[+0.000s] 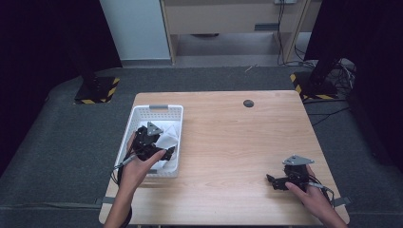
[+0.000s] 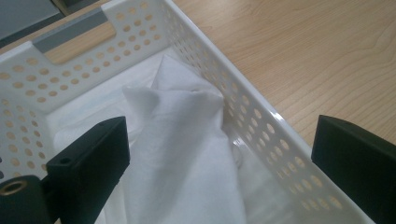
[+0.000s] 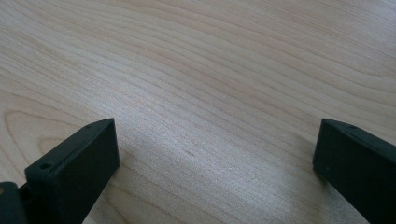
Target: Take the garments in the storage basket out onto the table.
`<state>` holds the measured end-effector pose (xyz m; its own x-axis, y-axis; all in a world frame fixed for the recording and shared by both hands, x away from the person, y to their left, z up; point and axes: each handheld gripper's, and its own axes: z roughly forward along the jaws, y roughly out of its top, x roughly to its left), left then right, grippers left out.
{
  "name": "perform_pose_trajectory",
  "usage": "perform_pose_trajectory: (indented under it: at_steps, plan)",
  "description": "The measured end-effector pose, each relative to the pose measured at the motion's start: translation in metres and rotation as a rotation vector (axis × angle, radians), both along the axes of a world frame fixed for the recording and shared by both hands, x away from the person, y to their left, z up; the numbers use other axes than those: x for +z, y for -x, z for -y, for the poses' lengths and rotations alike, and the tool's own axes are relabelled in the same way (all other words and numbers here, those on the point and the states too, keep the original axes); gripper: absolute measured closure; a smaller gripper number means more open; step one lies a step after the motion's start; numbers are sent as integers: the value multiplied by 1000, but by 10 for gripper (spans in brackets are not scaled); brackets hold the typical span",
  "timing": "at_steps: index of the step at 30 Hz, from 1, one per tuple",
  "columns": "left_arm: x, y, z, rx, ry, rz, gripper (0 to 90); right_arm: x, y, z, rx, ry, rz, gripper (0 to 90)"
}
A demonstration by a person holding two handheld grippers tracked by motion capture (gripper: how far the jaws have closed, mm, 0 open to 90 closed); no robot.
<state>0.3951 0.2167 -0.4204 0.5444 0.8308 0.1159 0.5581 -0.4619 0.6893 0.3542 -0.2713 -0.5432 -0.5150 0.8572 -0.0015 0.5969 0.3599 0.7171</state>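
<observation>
Basket (image 2: 261,126) white, perforated with round holes; cloth (image 2: 187,154) plain white; table (image 1: 237,142) light wood grain; grippers' jaws black.

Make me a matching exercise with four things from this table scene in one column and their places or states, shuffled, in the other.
Things:
1. white cloth
2. white basket
3. left hand-held gripper
4. right hand-held gripper

Places or states:
A. open above bare wood
B. lies bunched inside the basket
C. open over the cloth
D. stands at the table's left edge

Pairs: 1-B, 2-D, 3-C, 4-A
</observation>
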Motion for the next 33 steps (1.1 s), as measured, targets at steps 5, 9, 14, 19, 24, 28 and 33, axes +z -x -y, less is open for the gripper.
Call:
perform_pose_trajectory:
  at_steps: [5,9,14,19,24,28,33]
  plan:
    - [0,-2,-6,-3,-7,-3,40,0,0,0,0,0,0,3]
    - [1,-4,-11,5,-7,7,41,0,0,0,-1,-1,0,3]
    - [-1,-10,-18,5,-13,5,41,0,0,0,-2,-1,0,3]
    - [-7,-19,-22,-9,-17,-17,41,0,0,0,-2,-1,0,3]
    - [-17,-33,-25,0,-7,-42,42,0,0,0,-3,0,0,3]
    - [-24,-43,-24,-12,-25,-59,42,0,0,0,-2,0,0,3]
    - [-34,-54,-21,-53,-74,-84,40,0,0,0,-3,-1,0,3]
